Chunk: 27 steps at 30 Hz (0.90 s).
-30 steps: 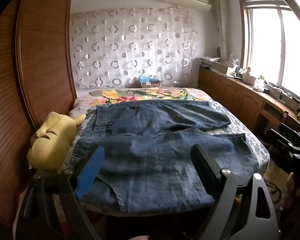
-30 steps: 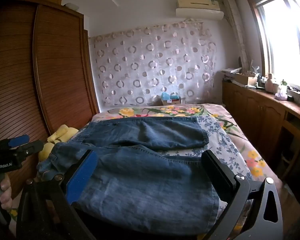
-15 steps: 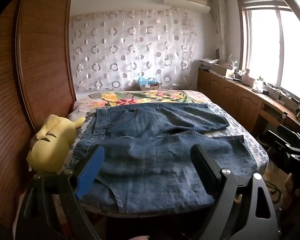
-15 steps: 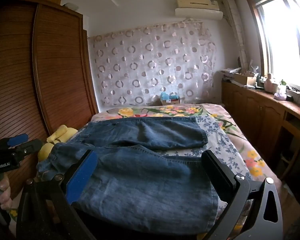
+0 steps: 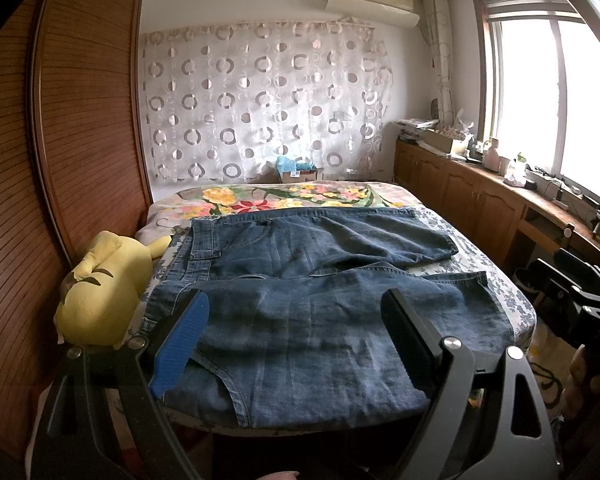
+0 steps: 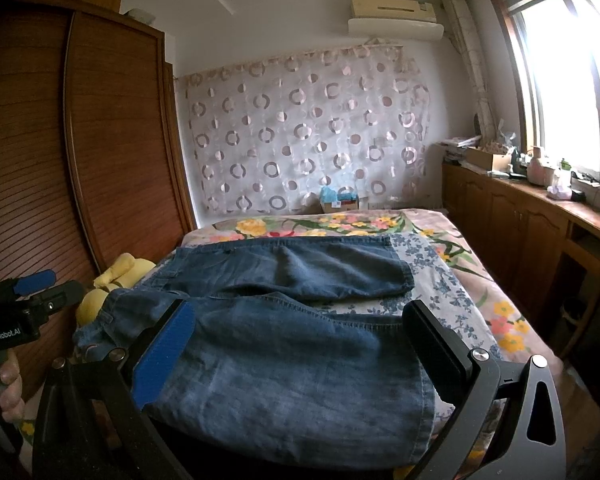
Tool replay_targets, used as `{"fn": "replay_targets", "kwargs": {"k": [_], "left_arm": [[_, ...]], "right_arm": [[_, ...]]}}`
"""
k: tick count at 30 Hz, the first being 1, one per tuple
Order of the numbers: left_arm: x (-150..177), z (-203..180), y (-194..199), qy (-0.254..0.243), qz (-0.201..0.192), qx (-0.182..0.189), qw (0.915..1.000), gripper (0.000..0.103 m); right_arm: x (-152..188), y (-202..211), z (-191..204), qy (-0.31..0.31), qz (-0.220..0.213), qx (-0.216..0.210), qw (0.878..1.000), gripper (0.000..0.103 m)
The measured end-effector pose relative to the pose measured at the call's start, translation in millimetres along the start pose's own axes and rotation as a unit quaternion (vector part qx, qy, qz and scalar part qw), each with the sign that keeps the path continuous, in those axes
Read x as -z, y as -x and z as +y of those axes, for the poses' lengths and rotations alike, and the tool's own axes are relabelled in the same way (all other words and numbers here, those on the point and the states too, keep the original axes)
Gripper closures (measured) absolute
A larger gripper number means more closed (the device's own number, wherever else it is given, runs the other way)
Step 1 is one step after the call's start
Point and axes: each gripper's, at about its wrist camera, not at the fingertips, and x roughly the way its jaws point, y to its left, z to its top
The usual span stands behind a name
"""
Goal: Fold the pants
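Left gripper [image 5: 296,336] and right gripper [image 6: 300,344] both spread wide, holding nothing, poised over jeans [image 5: 320,280] lying flat on bed [image 5: 512,300]. Best to pinch near leg's hem at 3 o'clock and waistband at 9, lifting evenly

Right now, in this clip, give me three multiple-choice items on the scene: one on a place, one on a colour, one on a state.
1. Where does the plush toy lie?
A. beside the waistband of the jeans
B. on the far leg
C. on the window counter

2. What colour is the plush toy?
A. red
B. yellow
C. white

3. How do the left gripper and right gripper stand?
A. both shut on denim
B. one shut
C. both open, holding nothing

Answers: 1 A, it sits at the bed's edge next to the waistband; 2 B, it is plainly yellow; 3 C, wide gaps show between both pairs of fingers.
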Motion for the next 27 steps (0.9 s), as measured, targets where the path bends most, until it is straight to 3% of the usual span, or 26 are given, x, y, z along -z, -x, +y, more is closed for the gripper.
{"fn": "replay_targets", "kwargs": {"k": [27], "left_arm": [[0.9,0.2,1.4,-0.001,-0.003,0.001,1.0000,0.015]], "right_arm": [[0.4,0.6,0.6,-0.001,-0.001,0.000,1.000,0.000]]}}
